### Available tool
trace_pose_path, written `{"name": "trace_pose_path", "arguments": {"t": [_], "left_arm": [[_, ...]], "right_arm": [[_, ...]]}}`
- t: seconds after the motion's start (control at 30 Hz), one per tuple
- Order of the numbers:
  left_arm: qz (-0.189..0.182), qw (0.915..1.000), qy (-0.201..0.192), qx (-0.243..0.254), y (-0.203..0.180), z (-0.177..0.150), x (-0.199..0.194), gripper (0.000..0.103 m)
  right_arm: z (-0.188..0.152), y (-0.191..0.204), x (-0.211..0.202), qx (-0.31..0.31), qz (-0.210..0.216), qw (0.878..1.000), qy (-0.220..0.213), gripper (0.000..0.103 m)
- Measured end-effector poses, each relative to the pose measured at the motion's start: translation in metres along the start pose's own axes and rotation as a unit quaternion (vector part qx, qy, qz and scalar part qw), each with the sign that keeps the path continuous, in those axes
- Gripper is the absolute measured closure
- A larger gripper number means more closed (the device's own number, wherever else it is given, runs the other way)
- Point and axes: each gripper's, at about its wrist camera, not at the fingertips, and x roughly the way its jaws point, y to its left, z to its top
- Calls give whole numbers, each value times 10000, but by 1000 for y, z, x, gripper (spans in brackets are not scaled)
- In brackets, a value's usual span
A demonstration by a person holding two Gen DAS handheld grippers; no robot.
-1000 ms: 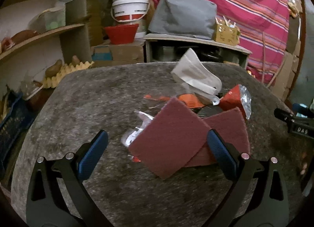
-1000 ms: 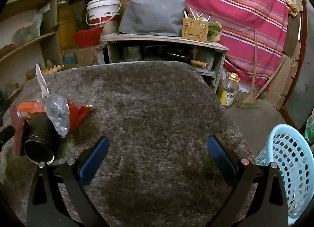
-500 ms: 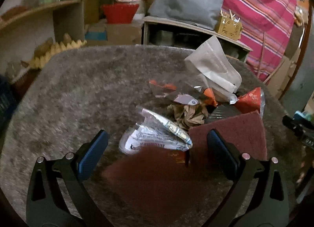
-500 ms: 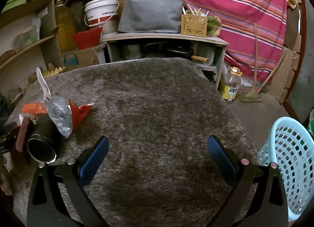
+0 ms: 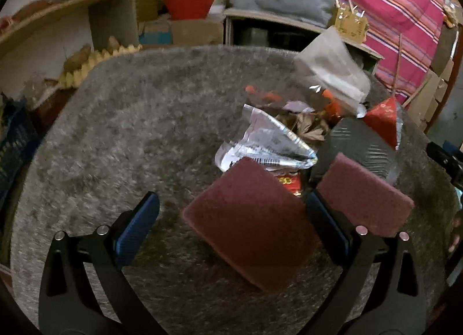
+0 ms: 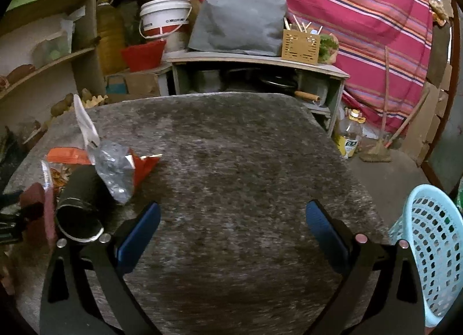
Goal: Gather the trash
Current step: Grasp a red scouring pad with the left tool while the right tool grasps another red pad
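My left gripper (image 5: 231,226) is open low over the grey carpeted table (image 5: 121,138). A maroon scouring pad (image 5: 251,230) lies tilted between its fingers, close to the right fingertip (image 5: 324,225). A second maroon pad (image 5: 364,199) lies to the right. Behind them sit a crumpled silver wrapper (image 5: 266,144), brown crumpled paper (image 5: 306,129), a black ribbed cup (image 5: 358,144), a red wrapper (image 5: 382,123) and a white bag (image 5: 332,71). My right gripper (image 6: 231,228) is open over bare carpet. The same pile is at its left: black cup (image 6: 81,204), clear plastic (image 6: 115,173), red wrapper (image 6: 144,164).
A light blue perforated basket (image 6: 428,254) stands off the table's right edge on the floor. Behind the table are a low shelf unit (image 6: 260,62), a white bucket (image 6: 165,16) and a striped cloth (image 6: 361,10). Wooden shelves (image 5: 58,16) run along the left.
The near maroon pad has slid off the other pad toward me and left, uncovering the silver wrapper and brown paper. The left gripper dipped and shifted. The right gripper barely moved.
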Motion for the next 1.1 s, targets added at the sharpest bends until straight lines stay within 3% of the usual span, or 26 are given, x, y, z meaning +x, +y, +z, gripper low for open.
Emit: {"name": "trace_pose_path", "arguments": {"t": [0.3,0.4,0.5,0.7,1.1], "left_arm": [[100,9986,415,-302,-6,3,16,7],[-27,9987,380,-352,-8,0,12,21],[-54,9989,359,-311,-8,-1,9,24],[-174,9994,197,-241,-6,-2,-9,28],[-4,9987,-496,124,17,-13,-68,28]], "right_arm": [[-4,3,-1,31,75,10000,27,5],[-4,1,-5,13,91,10000,17,5],[-4,-2,-11,16,97,10000,-12,5],[-7,5,-24,-137,127,9998,-73,5],[-23,71,-46,-827,537,9951,-94,5]]}}
